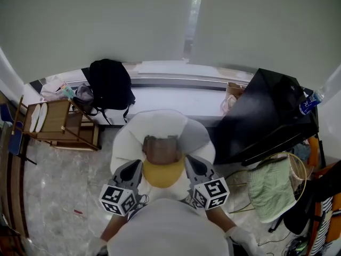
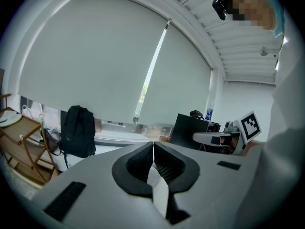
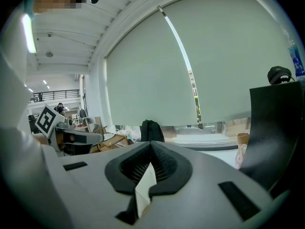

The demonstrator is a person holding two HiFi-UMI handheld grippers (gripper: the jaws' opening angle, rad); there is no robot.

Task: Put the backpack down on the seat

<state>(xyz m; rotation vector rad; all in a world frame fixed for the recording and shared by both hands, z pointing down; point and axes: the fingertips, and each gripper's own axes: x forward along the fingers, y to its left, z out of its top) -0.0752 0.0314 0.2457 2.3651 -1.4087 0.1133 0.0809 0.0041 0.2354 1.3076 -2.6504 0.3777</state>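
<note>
Ahead and to the left of the left tool [image 1: 132, 167], a black fabric backpack [image 1: 109, 84] stands upright on a long white window ledge [image 1: 170, 97], its back towards the pale grey roller blinds [image 1: 96, 20]. It is well apart from both tools; its straps hang over the ledge's front edge. In the left gripper view the backpack [image 2: 78, 130] shows left of the jaws, and in the right gripper view it [image 3: 151, 131] shows small, straight beyond the jaws.

The left tool [image 2: 153, 152] is fully narrowed, its ribbed black pads [image 2: 164, 165] pressed flat against each other. The right tool [image 1: 193, 165] sits just beside it on the right at about the same height, both pointing towards the window. The right tool [image 3: 150, 152] is also closed, pad on pad.

Directly in front of the two tools and below them is a white rounded armchair [image 1: 128, 137] with a brown piece and a yellow piece lying in its middle. Further left of the left tool, beside the backpack, stands a slatted wooden rack [image 1: 58, 122]. To the right of the right tool a large black panel [image 1: 266, 113] leans by the ledge, with a clear bottle with a blue label [image 1: 310, 101] at its far corner and a pale green cloth [image 1: 269, 188] nearer.
</note>
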